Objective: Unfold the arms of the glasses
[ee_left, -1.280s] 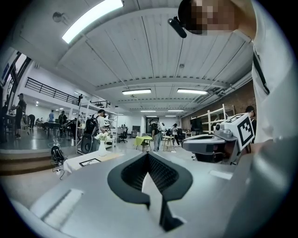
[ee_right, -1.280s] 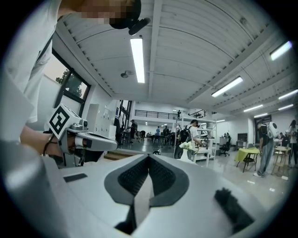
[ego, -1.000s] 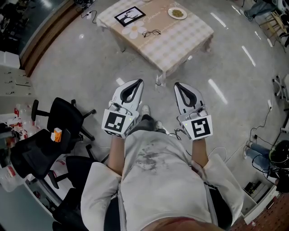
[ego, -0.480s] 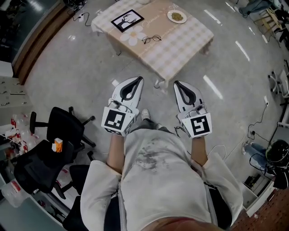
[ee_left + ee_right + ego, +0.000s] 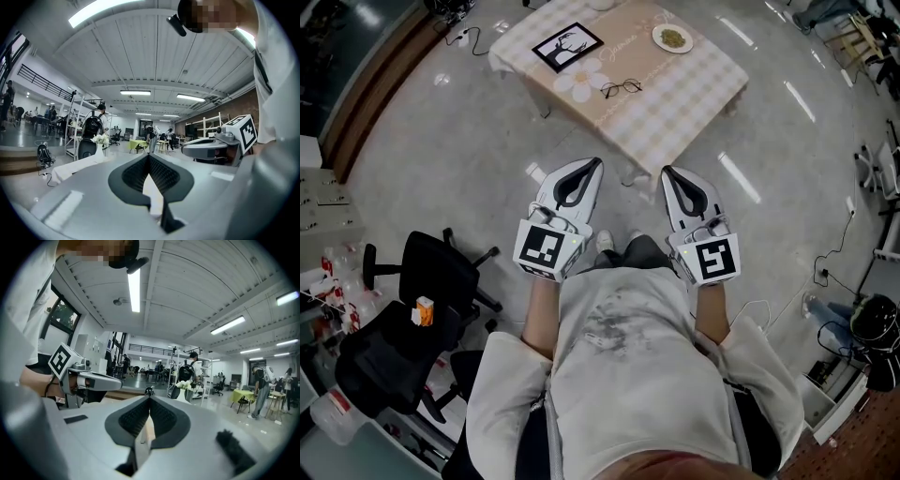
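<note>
The black-rimmed glasses (image 5: 621, 89) lie on a low table (image 5: 684, 117) with a checked beige cloth, at the top of the head view. Both grippers are held side by side in front of the person's body, over the floor and well short of the table. My left gripper (image 5: 593, 162) is shut with nothing between its jaws, and in the left gripper view its tips (image 5: 149, 155) meet. My right gripper (image 5: 667, 172) is also shut and empty, its tips (image 5: 150, 398) closed. Neither gripper view shows the glasses.
On the table are a black-framed picture (image 5: 567, 46), a plate of food (image 5: 672, 37) and white flower-shaped mats (image 5: 586, 80). Black office chairs (image 5: 422, 281) stand at the left. Cables and boxes lie along the right edge (image 5: 853, 328).
The person has walked towards the table: it and the glasses sit lower and closer in the head view. Both grippers stay shut and side by side.
</note>
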A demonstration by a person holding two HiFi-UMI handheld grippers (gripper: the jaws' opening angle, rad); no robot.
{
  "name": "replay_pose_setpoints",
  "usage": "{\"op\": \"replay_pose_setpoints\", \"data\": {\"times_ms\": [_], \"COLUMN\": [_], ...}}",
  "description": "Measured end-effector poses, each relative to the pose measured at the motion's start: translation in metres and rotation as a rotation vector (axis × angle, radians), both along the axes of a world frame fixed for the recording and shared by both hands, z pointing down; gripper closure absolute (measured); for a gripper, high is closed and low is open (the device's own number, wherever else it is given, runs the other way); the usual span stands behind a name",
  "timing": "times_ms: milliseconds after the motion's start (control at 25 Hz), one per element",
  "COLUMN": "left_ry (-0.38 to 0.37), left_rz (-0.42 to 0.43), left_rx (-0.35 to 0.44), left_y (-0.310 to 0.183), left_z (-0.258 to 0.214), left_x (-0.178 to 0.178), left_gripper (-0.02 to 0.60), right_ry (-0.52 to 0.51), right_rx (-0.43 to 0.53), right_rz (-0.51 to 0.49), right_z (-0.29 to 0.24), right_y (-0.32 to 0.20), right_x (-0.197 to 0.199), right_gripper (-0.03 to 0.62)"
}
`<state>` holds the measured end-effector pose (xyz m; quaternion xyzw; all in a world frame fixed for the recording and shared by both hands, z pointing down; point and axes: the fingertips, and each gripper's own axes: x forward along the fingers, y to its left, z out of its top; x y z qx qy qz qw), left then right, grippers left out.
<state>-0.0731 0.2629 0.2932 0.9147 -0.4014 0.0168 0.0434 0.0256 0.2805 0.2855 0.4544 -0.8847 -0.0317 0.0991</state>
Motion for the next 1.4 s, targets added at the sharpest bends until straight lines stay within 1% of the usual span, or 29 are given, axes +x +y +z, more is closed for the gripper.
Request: {"op": "replay_pose_setpoints", "data": {"times_ms": [160, 240, 400, 800, 1040, 1200, 1400], "left_ry": [0.001, -0.002, -0.013, -0.026, -0.05, -0.07, -0.091], "left_rz": [0.001, -0.002, -0.02, -0.088, -0.125, -0.143, -0.168], "left_rx": [-0.01, -0.017, -0.028, -0.036, -0.048, -0.056, -0.063], "left_y": [-0.015, -0.023, -0.04, -0.097, -0.13, -0.148, -0.162], "left_z": [0.003, 0.006, 0.012, 0.02, 0.023, 0.024, 0.023], "left_x": [0.0, 0.001, 0.003, 0.009, 0.02, 0.03, 0.042], "left_gripper": [0.572, 0.572, 0.572, 0.572, 0.572, 0.572, 0.572], "right_ry": [0.014, 0.01, 0.0, -0.008, -0.003, -0.001, -0.007], "right_rx": [-0.026, -0.036, -0.021, -0.05, -0.076, -0.069, -0.097], "right_rz": [0.028, 0.026, -0.031, -0.143, -0.178, -0.228, -0.251], "right_z": [-0.001, 0.002, 0.011, 0.023, 0.026, 0.028, 0.035], "right_y": [-0.019, -0.028, -0.048, -0.119, -0.156, -0.171, -0.187], "right_x": [0.002, 0.003, 0.003, 0.001, 0.01, 0.018, 0.03], "right_gripper": [0.579, 0.579, 0.579, 0.579, 0.579, 0.579, 0.579]}}
